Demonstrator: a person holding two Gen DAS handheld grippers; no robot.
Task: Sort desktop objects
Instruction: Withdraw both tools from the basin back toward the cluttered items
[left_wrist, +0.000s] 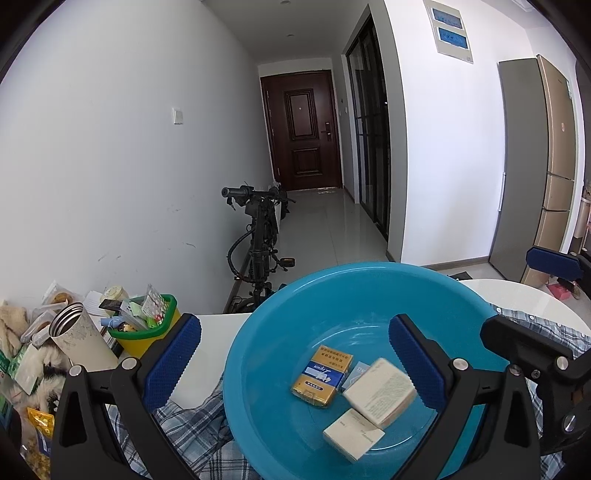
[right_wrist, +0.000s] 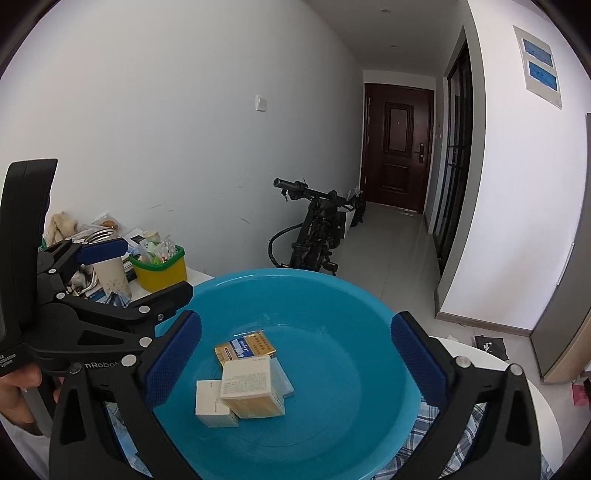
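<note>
A blue plastic basin (left_wrist: 280, 325) (right_wrist: 343, 295) stands on a plaid cloth (left_wrist: 192, 432) on the white table. In it lie a yellow and blue pack (left_wrist: 322, 374) (right_wrist: 245, 347), a large beige box (left_wrist: 380, 391) (right_wrist: 253, 387), a smaller white box (left_wrist: 352, 439) (right_wrist: 208, 404) and a pale blue card (left_wrist: 356, 373). My left gripper (left_wrist: 295, 362) is open and empty above the basin's near side. My right gripper (right_wrist: 295, 354) is open and empty over the basin. The left gripper also shows in the right wrist view (right_wrist: 122, 273) at the left.
At the table's left, a yellow and green bin (left_wrist: 147, 332) (right_wrist: 160, 267) full of small items, a beige steel tumbler (left_wrist: 83, 339) (right_wrist: 110, 266), snack packets (left_wrist: 37, 432) and a fluffy toy (left_wrist: 11, 325). A black scooter (left_wrist: 258, 236) stands on the floor behind.
</note>
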